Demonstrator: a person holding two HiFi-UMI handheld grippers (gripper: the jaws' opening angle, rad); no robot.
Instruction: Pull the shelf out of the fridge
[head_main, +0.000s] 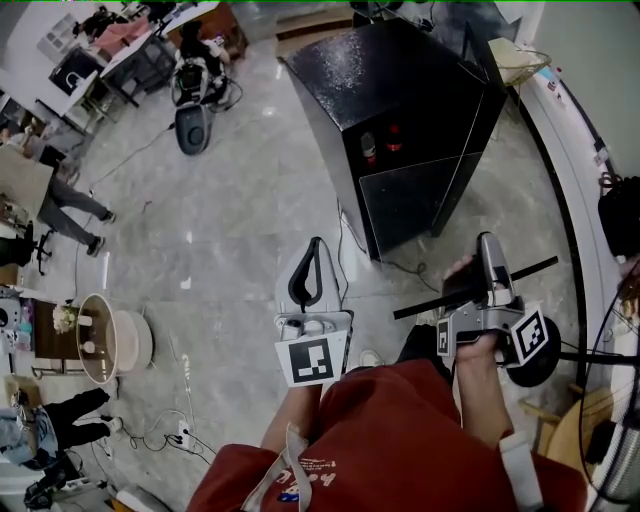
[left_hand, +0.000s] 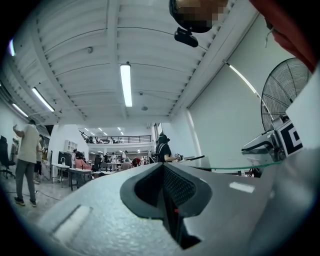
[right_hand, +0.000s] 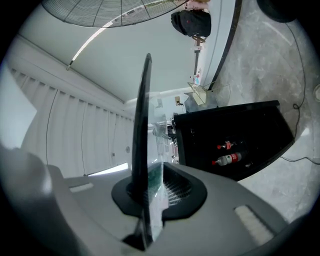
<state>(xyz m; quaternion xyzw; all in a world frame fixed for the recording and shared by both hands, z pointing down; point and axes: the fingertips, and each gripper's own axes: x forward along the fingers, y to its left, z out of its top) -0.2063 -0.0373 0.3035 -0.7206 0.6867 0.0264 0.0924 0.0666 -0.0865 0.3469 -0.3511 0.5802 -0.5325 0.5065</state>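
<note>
Pinched tight between the jaws of the right gripper (right_hand: 150, 195): glass shelf (right_hand: 141, 125), on its edge, out of the black fridge (right_hand: 235, 130) beyond the jaws. Left gripper (left_hand: 167, 200) tipped upward, jaws together, holding nothing.

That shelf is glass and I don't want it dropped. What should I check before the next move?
1. Right gripper grip on the shelf: ok, jaws shut on its edge.
2. Shelf clear of the fridge: ok, held out in front of it.
3. Second support: not ok, the left gripper is shut, empty and apart from the shelf.
4. Bottles: ok, lying inside the fridge.
5. Set-down spot: cannot tell, none shows.
</note>
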